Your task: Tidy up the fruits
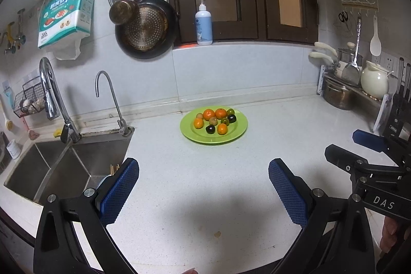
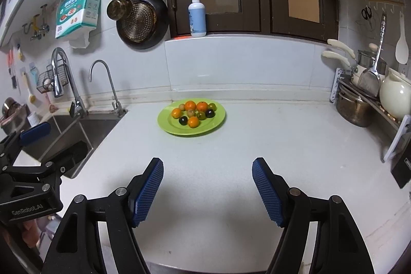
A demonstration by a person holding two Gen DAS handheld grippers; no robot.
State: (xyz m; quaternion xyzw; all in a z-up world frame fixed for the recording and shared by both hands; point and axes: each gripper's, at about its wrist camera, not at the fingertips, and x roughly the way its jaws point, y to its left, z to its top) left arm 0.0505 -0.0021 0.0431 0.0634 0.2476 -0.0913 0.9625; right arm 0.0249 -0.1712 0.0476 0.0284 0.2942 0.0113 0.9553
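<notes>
A green plate [image 1: 190, 135] sits on the white counter near the back wall and holds several small fruits: orange tangerines [image 1: 208, 114], dark plums [image 1: 210, 129] and greenish-brown ones [image 1: 225, 121]. It also shows in the right wrist view [image 2: 167, 126]. My left gripper [image 1: 204, 186] is open and empty, low over the counter well in front of the plate. My right gripper [image 2: 208, 184] is open and empty, also in front of the plate. Each gripper shows at the edge of the other's view: the right one [image 1: 359, 148] and the left one [image 2: 48, 143].
A steel sink [image 1: 64, 168] with two faucets [image 1: 54, 94] lies to the left. A rack with pots [image 1: 339, 94] and a white jug [image 1: 375, 80] stands at the right. A soap bottle [image 1: 203, 25] stands on the window sill. Pans [image 1: 146, 27] hang on the wall.
</notes>
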